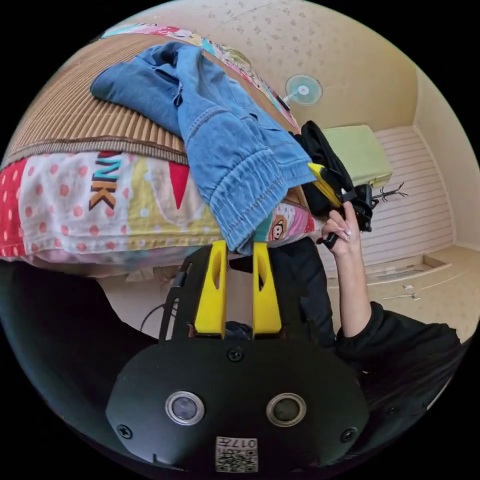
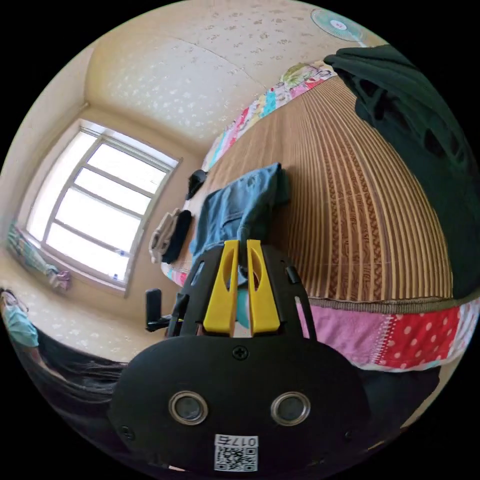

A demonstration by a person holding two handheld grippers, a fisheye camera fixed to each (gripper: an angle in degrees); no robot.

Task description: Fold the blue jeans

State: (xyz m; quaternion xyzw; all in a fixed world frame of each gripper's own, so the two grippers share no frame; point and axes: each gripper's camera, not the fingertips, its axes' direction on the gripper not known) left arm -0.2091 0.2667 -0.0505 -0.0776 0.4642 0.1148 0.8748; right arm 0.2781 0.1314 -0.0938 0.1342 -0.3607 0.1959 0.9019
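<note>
Pinching the rumpled blue denim jeans (image 1: pixel 220 125) at both hems, each yellow-jawed tool (image 1: pixel 239 247) (image 2: pixel 242 246) likely spreads them over the bed's striped woven mat (image 2: pixel 360 210).

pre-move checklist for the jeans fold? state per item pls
1. Left gripper on jeans cuff: ok, elastic hem sits between its jaws.
2. Right gripper on jeans: ok, denim pinched between near-closed jaws.
3. Jeans flat on woven mat: not ok, bunched, one leg hangs over the bed edge.
4. Black garment apart from the jeans: ok.
5. Both grips on matching cuffs: cannot tell.
</note>
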